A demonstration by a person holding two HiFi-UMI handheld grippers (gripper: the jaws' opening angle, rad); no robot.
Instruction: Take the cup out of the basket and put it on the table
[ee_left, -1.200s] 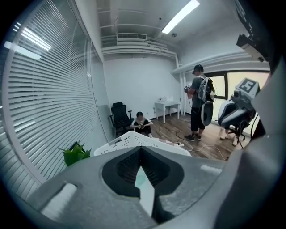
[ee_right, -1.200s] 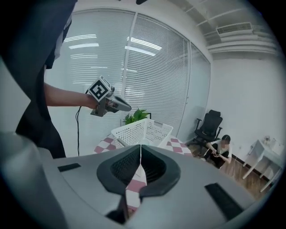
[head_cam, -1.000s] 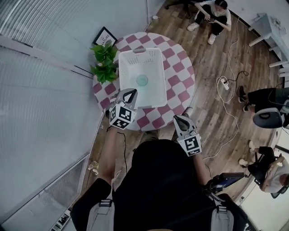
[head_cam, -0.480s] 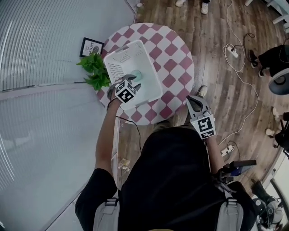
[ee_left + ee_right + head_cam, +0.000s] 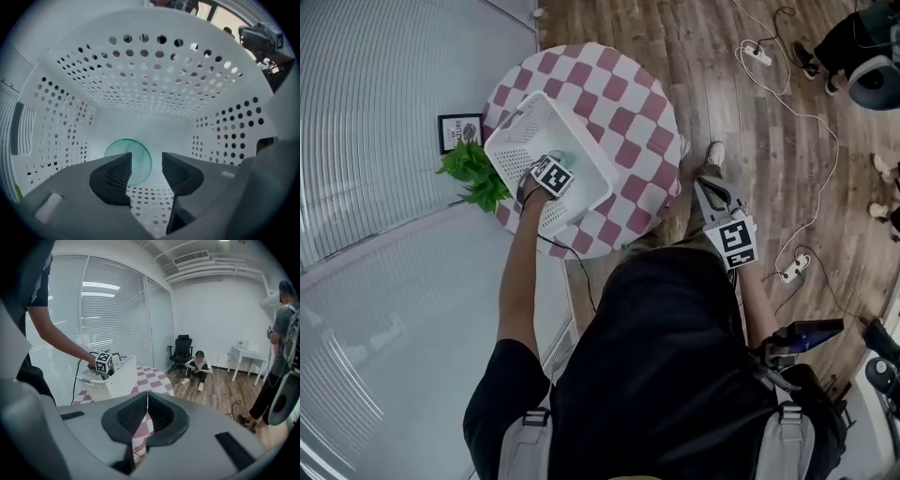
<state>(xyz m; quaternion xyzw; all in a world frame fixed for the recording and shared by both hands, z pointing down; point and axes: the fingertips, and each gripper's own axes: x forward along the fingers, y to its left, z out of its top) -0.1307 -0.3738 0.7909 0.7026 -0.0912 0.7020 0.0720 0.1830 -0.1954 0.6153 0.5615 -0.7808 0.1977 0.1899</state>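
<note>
Reaching into the basket (image 5: 514, 131), the left gripper (image 5: 551, 174) has dropped from above the rim to down between the walls, and its jaws have just been opening to wide; the cup (image 5: 140, 161) sits on the basket floor just ahead of the tips, ungripped, so closing on it looks next. Right gripper (image 5: 709, 187) hangs off the table (image 5: 628, 103) edge, jaws together, empty. Basket walls crowd the lift-out; plant (image 5: 473, 175) and frame (image 5: 457, 133) stand beside the basket.
</note>
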